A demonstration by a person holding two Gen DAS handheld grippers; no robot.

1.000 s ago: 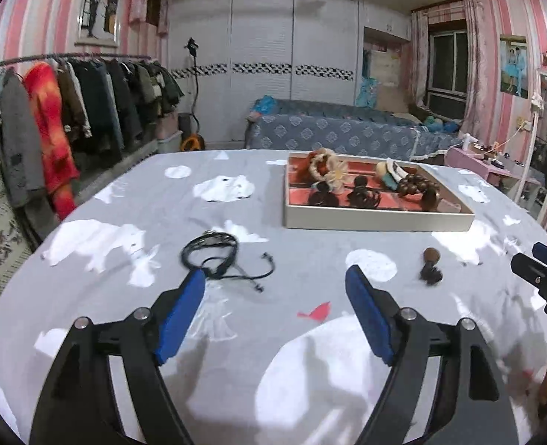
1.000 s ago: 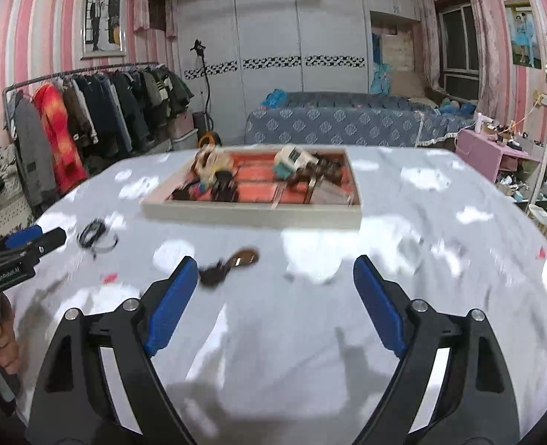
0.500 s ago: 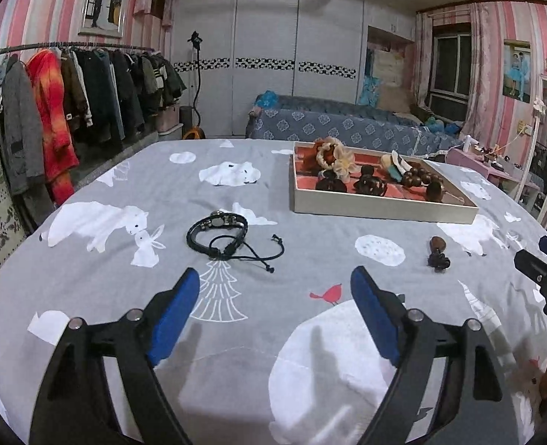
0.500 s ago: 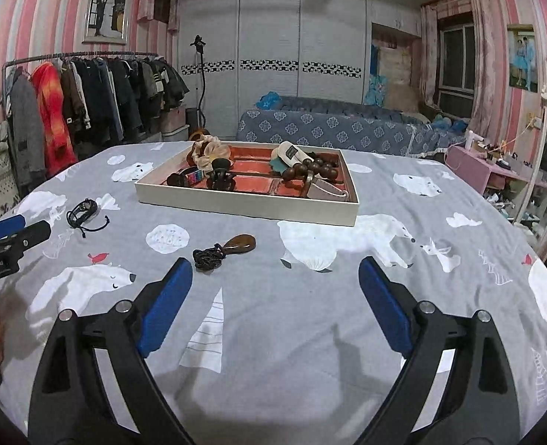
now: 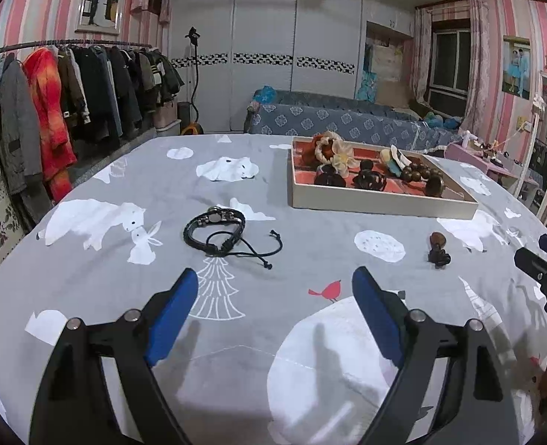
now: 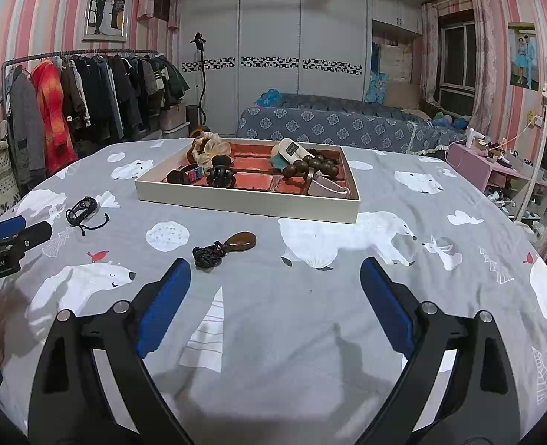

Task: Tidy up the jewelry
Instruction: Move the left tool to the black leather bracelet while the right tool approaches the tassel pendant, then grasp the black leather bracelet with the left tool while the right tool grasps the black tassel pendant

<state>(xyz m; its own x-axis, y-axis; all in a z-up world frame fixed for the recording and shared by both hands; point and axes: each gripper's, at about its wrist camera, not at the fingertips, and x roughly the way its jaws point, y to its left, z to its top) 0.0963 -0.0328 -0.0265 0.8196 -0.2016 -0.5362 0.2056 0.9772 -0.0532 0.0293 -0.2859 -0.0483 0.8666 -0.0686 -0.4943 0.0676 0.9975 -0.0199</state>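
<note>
Fingers [image 5: 171,311] of both grippers apart, nothing between; black bracelet [image 5: 216,228], brown pendant [image 6: 236,243] on bedspread [image 6: 310,296].

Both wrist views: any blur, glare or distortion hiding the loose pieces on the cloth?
Left wrist: sharp, heavy fisheye bending at the edges, dark corners; black cord bracelet crisp, no glare. Right wrist: also sharp; brown pendant on black cord clearly lit; soft finger shadows fall on the cloth near the bottom, short of both pieces.

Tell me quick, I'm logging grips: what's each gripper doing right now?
Left gripper: open, holding nothing; black cord bracelet lies ahead on the cloth.
Right gripper: open, holding nothing; brown pendant lies ahead.
</note>
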